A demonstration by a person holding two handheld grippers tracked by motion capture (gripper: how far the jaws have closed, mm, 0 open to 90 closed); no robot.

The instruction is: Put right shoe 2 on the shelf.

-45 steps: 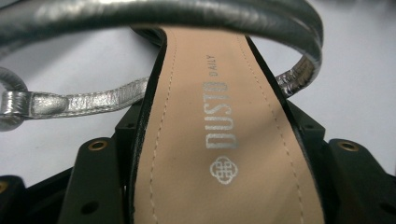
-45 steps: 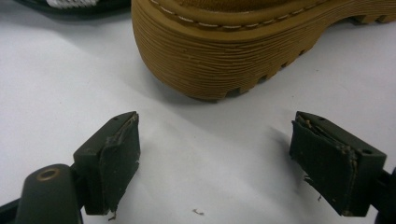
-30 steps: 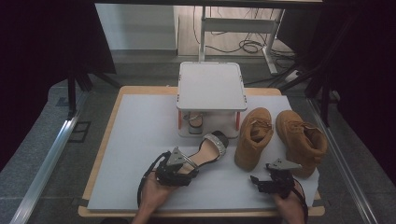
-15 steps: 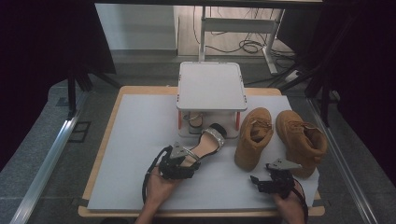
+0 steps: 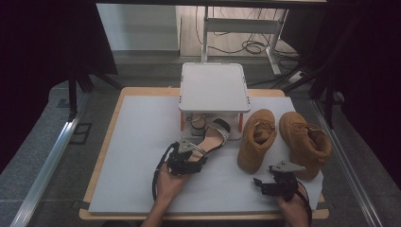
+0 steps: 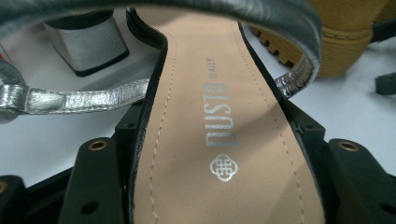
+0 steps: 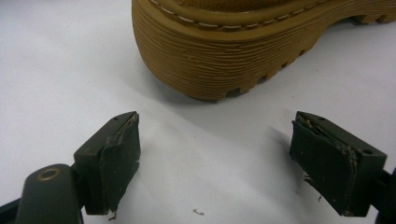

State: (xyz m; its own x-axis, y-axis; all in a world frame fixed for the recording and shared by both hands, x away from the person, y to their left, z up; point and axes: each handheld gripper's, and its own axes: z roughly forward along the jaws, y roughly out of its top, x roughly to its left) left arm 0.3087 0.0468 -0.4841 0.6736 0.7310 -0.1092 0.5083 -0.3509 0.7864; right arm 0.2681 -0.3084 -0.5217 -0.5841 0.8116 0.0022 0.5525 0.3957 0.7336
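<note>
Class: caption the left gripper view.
Left gripper jaws clamp a tan-insole, silver-strapped heeled sandal above the white table.

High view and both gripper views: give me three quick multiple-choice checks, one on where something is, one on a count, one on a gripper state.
1. Where does the toe of the held sandal point?
A. At the small white stand
B. At the table's near edge
C. Off the left side

2. How many tan boots stand on the white mat?
A. One
B. Two
C. Three

3. What state is the right gripper in?
A. Shut on a boot
B. Shut on the sandal
C. Open, holding nothing

Answers: 1 A, its front lies at the stand's base, where a second sandal sits. 2 B, a pair beside the stand, second boot. 3 C, bare mat between its jaws; the left gripper grips the sandal.
</note>
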